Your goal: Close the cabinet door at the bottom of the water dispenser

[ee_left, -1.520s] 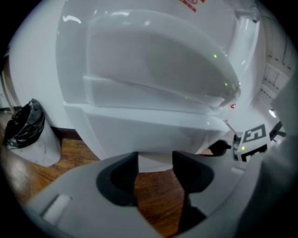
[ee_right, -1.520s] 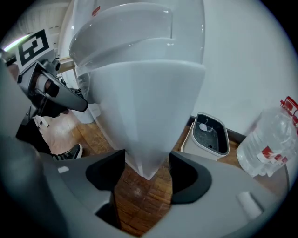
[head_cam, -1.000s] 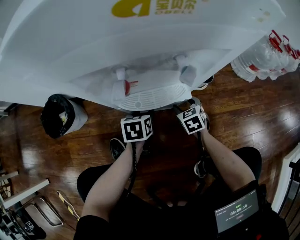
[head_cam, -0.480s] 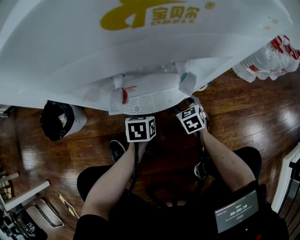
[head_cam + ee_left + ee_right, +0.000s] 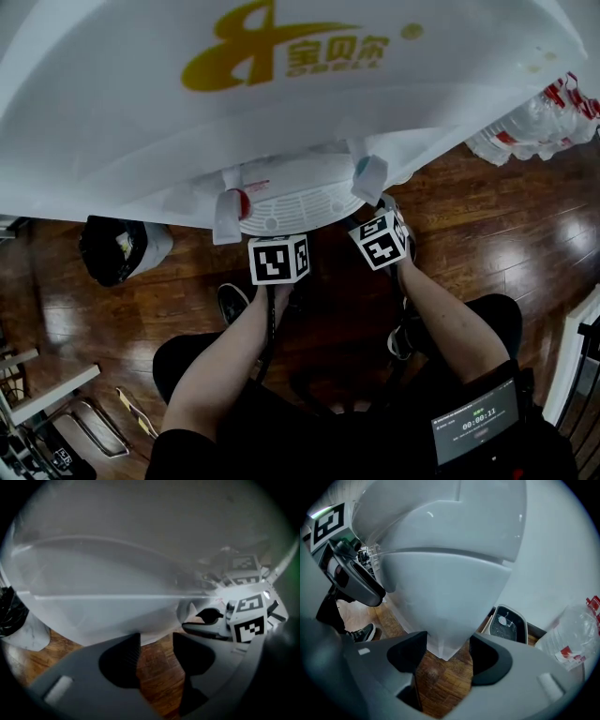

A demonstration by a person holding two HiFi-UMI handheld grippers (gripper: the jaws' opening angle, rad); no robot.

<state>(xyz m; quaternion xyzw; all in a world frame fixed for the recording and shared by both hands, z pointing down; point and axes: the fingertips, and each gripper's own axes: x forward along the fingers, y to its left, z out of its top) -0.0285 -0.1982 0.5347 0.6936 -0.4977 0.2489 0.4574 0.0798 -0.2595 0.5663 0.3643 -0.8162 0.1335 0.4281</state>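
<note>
The white water dispenser with a yellow logo fills the top of the head view, its taps and drip tray just above both marker cubes. My left gripper is open with only wooden floor between its jaws, and the dispenser's white lower body is close ahead. My right gripper is also open. The bottom corner of the white cabinet shows in its gap, with the pads not pressing on it. I cannot make out the door's edge or handle.
A black-lined bin stands left of the dispenser, and several water bottles are at the right. A dark tray-like object lies on the floor behind the cabinet corner. The person's shoes rest on the wooden floor.
The head view has tipped, so more of the dispenser's top and logo shows. Both grippers stay in about the same places under the drip tray.
</note>
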